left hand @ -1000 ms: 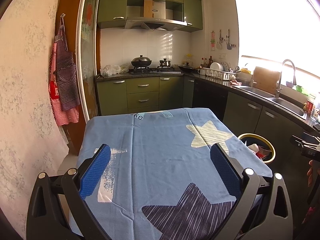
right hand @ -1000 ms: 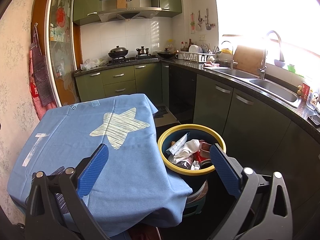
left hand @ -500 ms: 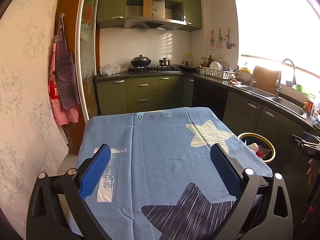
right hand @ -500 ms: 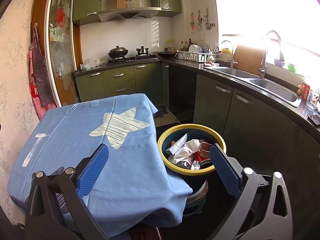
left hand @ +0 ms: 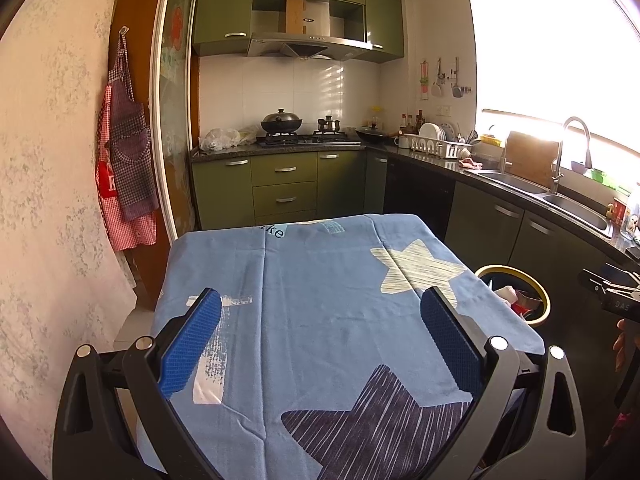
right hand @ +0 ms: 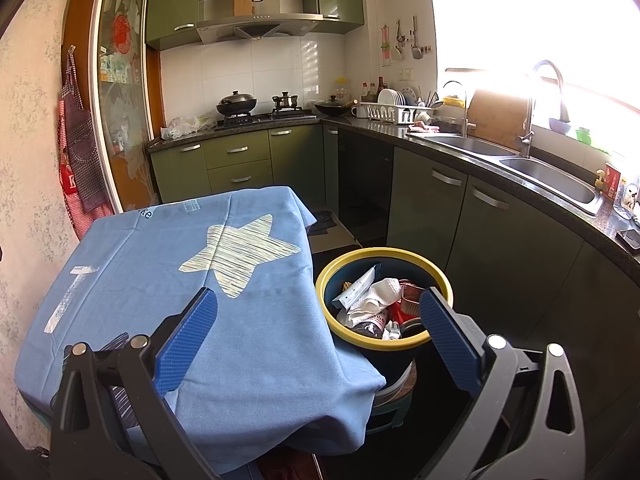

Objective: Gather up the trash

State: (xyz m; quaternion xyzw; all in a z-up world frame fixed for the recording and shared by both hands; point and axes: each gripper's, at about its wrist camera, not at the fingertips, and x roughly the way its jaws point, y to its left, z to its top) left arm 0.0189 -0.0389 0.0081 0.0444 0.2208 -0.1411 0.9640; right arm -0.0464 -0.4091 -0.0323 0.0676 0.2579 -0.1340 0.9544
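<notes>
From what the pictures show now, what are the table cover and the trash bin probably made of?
Table cover: likely woven cotton-type cloth, matte; it creases and hangs in soft folds at the corner. Trash bin: likely moulded plastic, smooth, slightly glossy, with a yellow rim over a dark blue wall. Neither can be confirmed by look alone.

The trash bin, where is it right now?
The trash bin stands on the floor at the right edge of the blue-clothed table, before the green cabinets.

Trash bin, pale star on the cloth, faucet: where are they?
trash bin (right hand: 330,322): right wrist view, yellow rim.
pale star (right hand: 240,258): right wrist view, its middle.
faucet (left hand: 560,152): left wrist view, upright pipe.
</notes>
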